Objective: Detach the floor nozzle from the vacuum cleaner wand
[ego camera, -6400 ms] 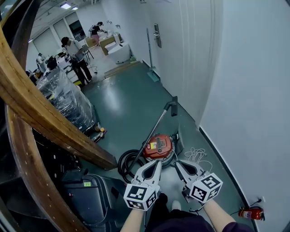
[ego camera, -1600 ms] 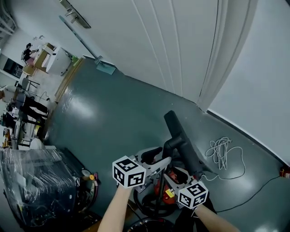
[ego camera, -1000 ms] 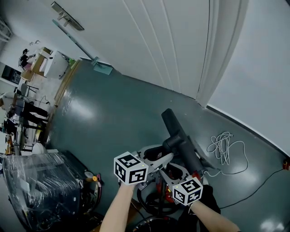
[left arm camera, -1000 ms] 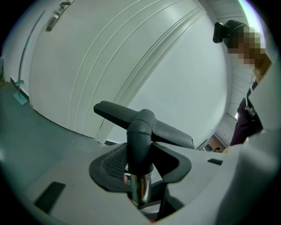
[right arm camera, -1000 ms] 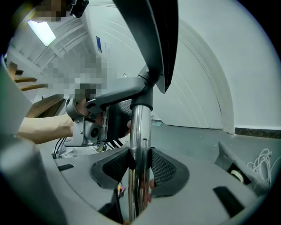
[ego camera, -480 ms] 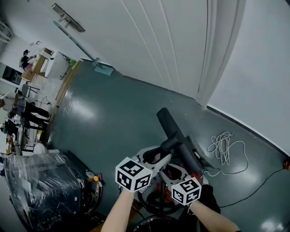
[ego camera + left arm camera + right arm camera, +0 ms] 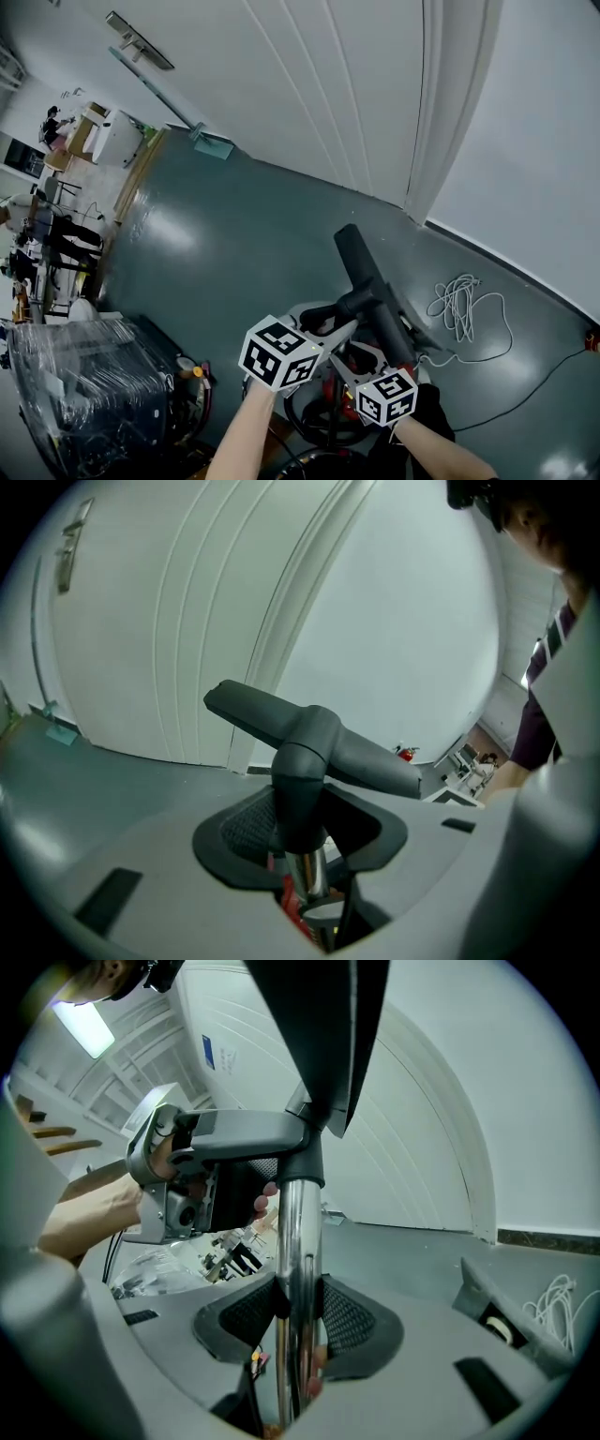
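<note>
The black floor nozzle (image 7: 361,267) is raised off the floor on top of the chrome wand (image 7: 295,1241), in front of the white doors. My left gripper (image 7: 328,323) is closed round the nozzle's dark neck (image 7: 300,789), which fills the gap between its pads (image 7: 246,829). Just below, my right gripper (image 7: 361,361) clamps the wand between its ribbed pads (image 7: 349,1321). The T-shaped nozzle (image 7: 281,719) still sits on the wand (image 7: 309,883). The red vacuum body (image 7: 339,380) shows beneath my hands.
A white cable (image 7: 459,300) lies coiled on the green floor at right, with a fire extinguisher (image 7: 591,342) beyond it. A plastic-wrapped pallet (image 7: 75,375) stands at lower left. The black hose (image 7: 300,417) loops under my grippers. People (image 7: 28,234) stand far left.
Several seconds ago the vacuum stood on the floor and both grippers were free; now both hold it. Over the last second the left gripper rolled slightly and the nozzle wobbled.
</note>
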`<state>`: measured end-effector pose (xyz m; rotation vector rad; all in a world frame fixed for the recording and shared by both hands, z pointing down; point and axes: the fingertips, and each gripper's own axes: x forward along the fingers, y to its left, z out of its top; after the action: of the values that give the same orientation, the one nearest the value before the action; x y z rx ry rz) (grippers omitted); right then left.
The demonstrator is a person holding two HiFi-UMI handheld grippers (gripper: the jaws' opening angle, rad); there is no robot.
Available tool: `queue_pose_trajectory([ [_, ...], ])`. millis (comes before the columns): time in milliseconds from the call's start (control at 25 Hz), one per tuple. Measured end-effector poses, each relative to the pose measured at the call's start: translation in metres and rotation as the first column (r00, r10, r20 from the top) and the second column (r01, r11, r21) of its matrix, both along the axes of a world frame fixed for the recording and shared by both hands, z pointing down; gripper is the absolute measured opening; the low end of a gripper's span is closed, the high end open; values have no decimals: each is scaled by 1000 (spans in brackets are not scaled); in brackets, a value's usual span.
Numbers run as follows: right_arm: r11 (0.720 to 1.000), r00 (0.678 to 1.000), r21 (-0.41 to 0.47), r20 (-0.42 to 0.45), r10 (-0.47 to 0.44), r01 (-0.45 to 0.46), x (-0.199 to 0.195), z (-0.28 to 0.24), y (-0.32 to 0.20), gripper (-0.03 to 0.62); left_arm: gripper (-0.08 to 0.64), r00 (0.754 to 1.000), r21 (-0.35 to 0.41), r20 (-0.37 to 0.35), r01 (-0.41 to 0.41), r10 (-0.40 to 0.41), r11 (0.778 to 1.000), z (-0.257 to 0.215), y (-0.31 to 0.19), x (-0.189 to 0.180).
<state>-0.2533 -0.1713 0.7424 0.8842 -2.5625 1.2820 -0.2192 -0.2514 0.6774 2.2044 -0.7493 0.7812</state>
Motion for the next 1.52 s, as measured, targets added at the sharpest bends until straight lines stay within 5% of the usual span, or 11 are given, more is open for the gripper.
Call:
queue_pose_trajectory([
  [80, 1000, 1000, 4, 2, -10, 10, 1, -1, 2, 155, 158, 994, -91, -78, 64, -71, 994, 3, -2, -2],
  [160, 999, 1000, 11, 8, -30, 30, 1, -3, 8, 155, 156, 960, -181, -202, 157, -193, 971, -5, -19, -13],
  [240, 999, 999, 13, 9, -31, 31, 4, -4, 16, 155, 156, 932, -176, -270, 199, -241, 964, -31, -49, -24],
  [440, 1000, 1000, -5, 1, -27, 27, 11, -2, 19, 155, 156, 976, -60, -188, 105, -114, 993, -67, -85, -13],
  [760, 995, 995, -28, 9, -97, 97, 16, 3, 16, 163, 158, 988, 27, -94, 124, -121, 992, -49, -64, -4],
  [1000, 996, 996, -24, 1, -85, 85, 41, -15, 13, 198, 157, 971, 89, -119, 219, -208, 972, -63, -47, -12],
  [1320, 998, 1000, 54, 8, -20, 19, 88, -96, -2, 196, 158, 919, 209, -179, 384, -351, 899, -126, -6, -21],
  [1520, 984, 1000, 178, 3, -26, 25, 108, -176, -5, 148, 157, 846, 295, -230, 531, -481, 794, -178, 24, -28],
])
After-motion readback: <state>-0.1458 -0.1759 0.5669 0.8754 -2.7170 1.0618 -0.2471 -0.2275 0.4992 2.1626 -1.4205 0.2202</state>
